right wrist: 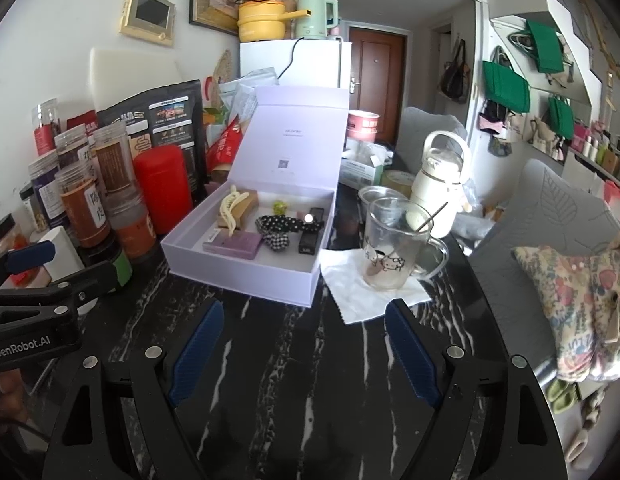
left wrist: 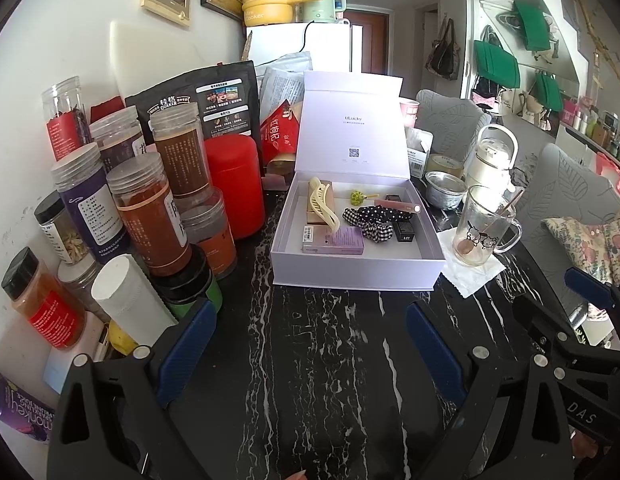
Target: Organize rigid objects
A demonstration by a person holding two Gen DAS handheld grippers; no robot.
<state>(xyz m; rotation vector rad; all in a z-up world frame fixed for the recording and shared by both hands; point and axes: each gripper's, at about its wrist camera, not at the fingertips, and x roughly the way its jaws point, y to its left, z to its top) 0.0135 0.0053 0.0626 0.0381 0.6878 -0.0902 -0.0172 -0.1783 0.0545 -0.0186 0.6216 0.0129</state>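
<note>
Looking at how far this tidy-up is getting, I'd say most of it is sitting done already. The pale lilac cardboard gift box [left wrist: 351, 268] with its hinged lid standing open is resting near the middle of the black marble-patterned tabletop [left wrist: 321, 360], and it's holding a cream plastic claw hair clip [left wrist: 322, 204] lying over a tan little carton, a flat purple card box [left wrist: 333, 240] at the front wall, a black-and-white checked fabric scrunchie [left wrist: 369, 220], a black lipstick tube [left wrist: 403, 230], a pink slim tube [left wrist: 397, 205] and a tiny green trinket toward the back wall.

Both grippers are hanging back over the near edge of the tabletop, well apart from the box. The left gripper [left wrist: 310, 354] is showing its blue-padded jaws spread wide with nothing between them, and the right gripper [right wrist: 306, 354] is looking the same, wide and empty.

What's remaining, as far as I can guess: nothing loose is lying on the bare dark surface in front of the box, so closing the lid is probably the next thing. The crowd of clear plastic jars with brown and red contents [left wrist: 150, 208] along the left edge and the clear glass cartoon mug [right wrist: 389, 248] on a white napkin at the right aren't looking like part of this set, though I can't be sure.
</note>
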